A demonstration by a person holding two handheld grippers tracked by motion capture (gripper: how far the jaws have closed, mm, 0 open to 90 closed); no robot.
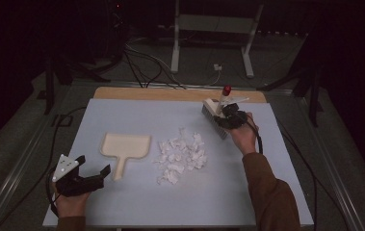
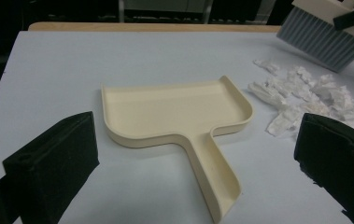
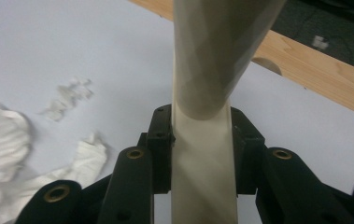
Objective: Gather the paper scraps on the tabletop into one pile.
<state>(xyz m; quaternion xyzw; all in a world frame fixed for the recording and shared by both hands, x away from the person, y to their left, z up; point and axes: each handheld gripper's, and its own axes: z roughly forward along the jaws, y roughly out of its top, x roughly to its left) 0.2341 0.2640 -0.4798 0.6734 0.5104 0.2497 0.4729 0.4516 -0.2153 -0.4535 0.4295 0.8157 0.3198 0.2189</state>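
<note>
My right gripper (image 1: 230, 115) is clamped on the cream plastic brush (image 1: 217, 117) near the table's far edge, beyond the torn white paper scraps (image 1: 181, 155). My left gripper (image 1: 89, 174) stands wide just behind the cream plastic dustpan (image 2: 174, 116); free table (image 1: 136, 202) lies around.

On the pale bench (image 1: 136, 211), a cream dustpan (image 1: 126, 147) lies flat with its handle pointing toward the person, just left of a heap of torn white paper scraps (image 1: 181, 155). The left gripper (image 1: 96, 169) rests near the bench's front left corner, jaws apart with nothing between them, beside the dustpan handle. The right gripper (image 1: 226, 111) holds a cream brush (image 1: 216, 118) by its handle at the far right, bristles tilted toward the scraps.
</note>
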